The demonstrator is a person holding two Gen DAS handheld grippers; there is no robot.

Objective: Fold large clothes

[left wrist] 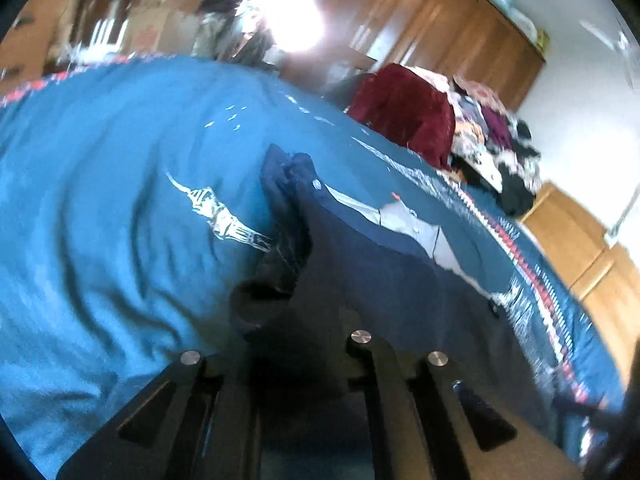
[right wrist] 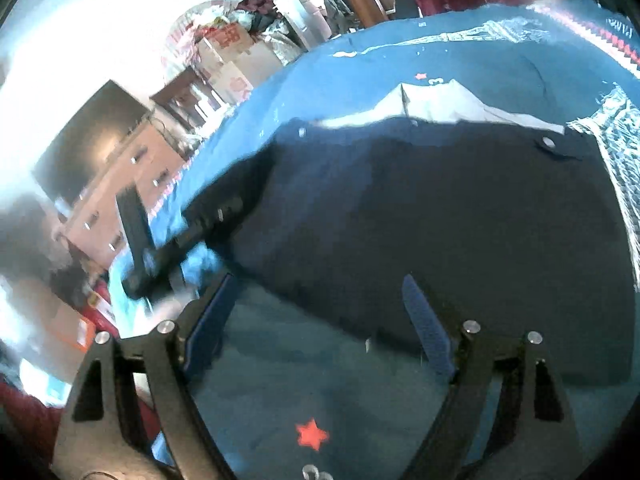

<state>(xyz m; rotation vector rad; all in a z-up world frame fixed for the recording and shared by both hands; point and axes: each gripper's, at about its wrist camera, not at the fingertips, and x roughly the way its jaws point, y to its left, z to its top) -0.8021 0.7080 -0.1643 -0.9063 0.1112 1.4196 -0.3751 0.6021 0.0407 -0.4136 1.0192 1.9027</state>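
Bed [left wrist: 100,208] is covered by a blue printed sheet. Navy garment [right wrist: 440,208] is laid across it, pale lining exposed at the far edge. Clothes pile [left wrist: 472,128] is heaped at the bed's far side. Left tongs [left wrist: 296,312] are clamped on bunched navy fabric. Right tongs [right wrist: 320,312] are spread wide, nothing held, just beside the garment's near edge.

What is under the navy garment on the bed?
The navy garment lies on a blue bedspread printed with white towers. A pale lining shows at its far edge. Anything beneath the cloth itself is covered.
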